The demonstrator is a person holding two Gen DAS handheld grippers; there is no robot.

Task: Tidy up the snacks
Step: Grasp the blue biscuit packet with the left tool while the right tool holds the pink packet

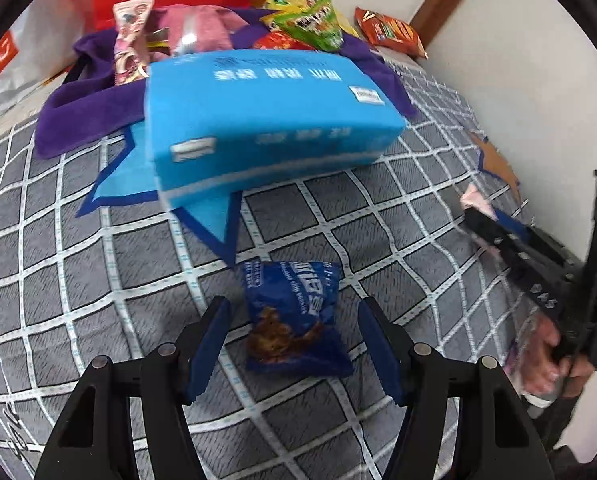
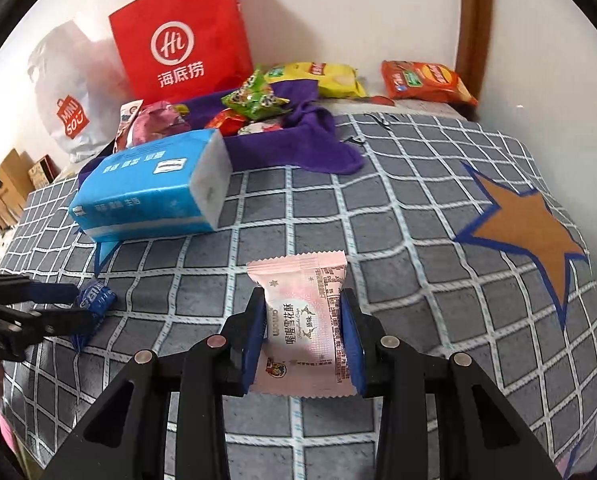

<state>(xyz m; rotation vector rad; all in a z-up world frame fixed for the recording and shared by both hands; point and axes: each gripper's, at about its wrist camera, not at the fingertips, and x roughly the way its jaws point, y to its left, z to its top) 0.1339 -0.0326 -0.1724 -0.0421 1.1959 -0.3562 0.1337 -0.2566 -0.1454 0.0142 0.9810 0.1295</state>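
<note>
A dark blue snack packet (image 1: 294, 320) lies on the grey checked bedspread (image 1: 98, 280). My left gripper (image 1: 294, 312) is open with its jaws on either side of the packet, not touching it. The packet also shows in the right wrist view (image 2: 94, 300), beside the left gripper (image 2: 58, 304). My right gripper (image 2: 303, 320) is shut on a pink snack packet (image 2: 304, 320) and holds it above the bedspread (image 2: 418, 240). The right gripper also shows at the right edge of the left wrist view (image 1: 482, 216).
A blue tissue pack (image 2: 150, 188) lies at mid-left. Behind it a purple cloth (image 2: 318, 140) holds several snack packets. A red paper bag (image 2: 178, 40) and a white bag (image 2: 70, 100) stand by the wall. Yellow (image 2: 318, 78) and orange (image 2: 426, 82) chip bags lie at the back.
</note>
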